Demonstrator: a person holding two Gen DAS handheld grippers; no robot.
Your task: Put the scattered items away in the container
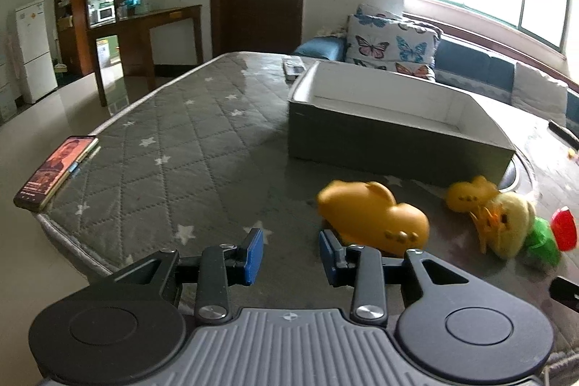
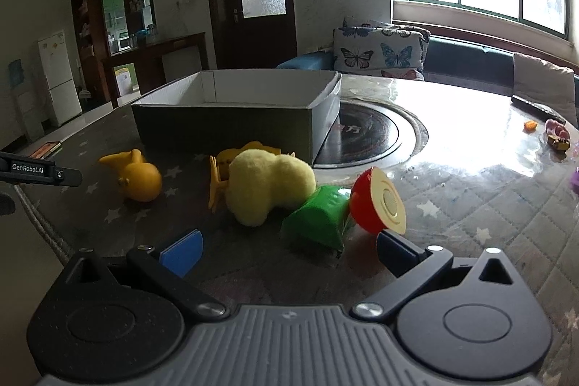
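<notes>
A grey box with a white inside stands open on the quilted table; it also shows in the right wrist view. In front of it lie an orange toy, a second orange toy, a yellow plush duck, a green piece and a red half fruit. My left gripper is open and empty, just left of the near orange toy. My right gripper is open wide and empty, just short of the green piece.
A phone lies at the table's left edge. A remote lies behind the box. A round black hotplate is set into the table beside the box. Small toys and a dark remote lie at the far right. A sofa with butterfly cushions stands behind.
</notes>
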